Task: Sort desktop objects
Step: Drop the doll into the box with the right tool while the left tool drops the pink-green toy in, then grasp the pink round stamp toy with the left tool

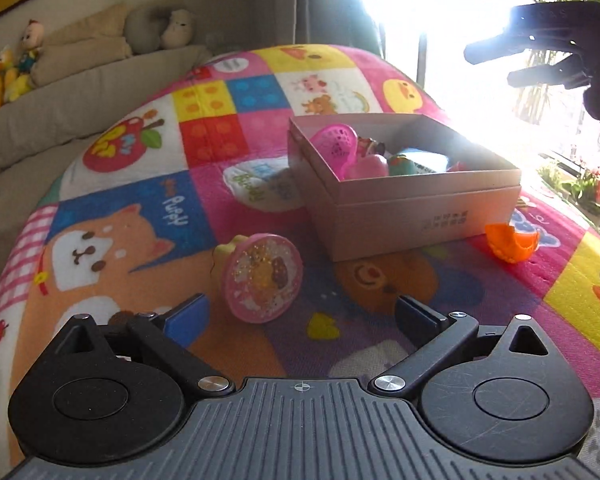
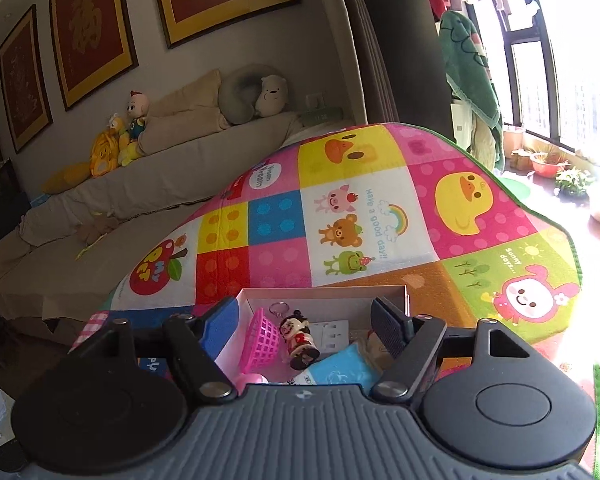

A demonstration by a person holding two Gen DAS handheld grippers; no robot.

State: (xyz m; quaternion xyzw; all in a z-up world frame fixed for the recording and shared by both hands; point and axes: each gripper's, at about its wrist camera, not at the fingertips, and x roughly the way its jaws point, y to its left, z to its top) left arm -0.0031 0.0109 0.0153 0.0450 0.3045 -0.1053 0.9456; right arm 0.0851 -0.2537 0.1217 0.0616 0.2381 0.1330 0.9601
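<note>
Left wrist: pink round toy (image 1: 263, 278) before hand-held gripper (image 1: 300, 314)

Beyond the fingers, a long beige sofa (image 2: 148, 200) stands along the grey wall, with plush toys (image 2: 120, 144) and a neck pillow (image 2: 248, 92) on it. Above it hang red pictures in gold frames (image 2: 92, 32). To the right of the fingers, strong sunlight comes through a large window (image 2: 560, 60), near potted plants (image 2: 572, 178).

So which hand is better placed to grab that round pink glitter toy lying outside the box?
Probably the left: the left gripper is open with the pink glitter toy just ahead. The right gripper hangs open over the box.
</note>
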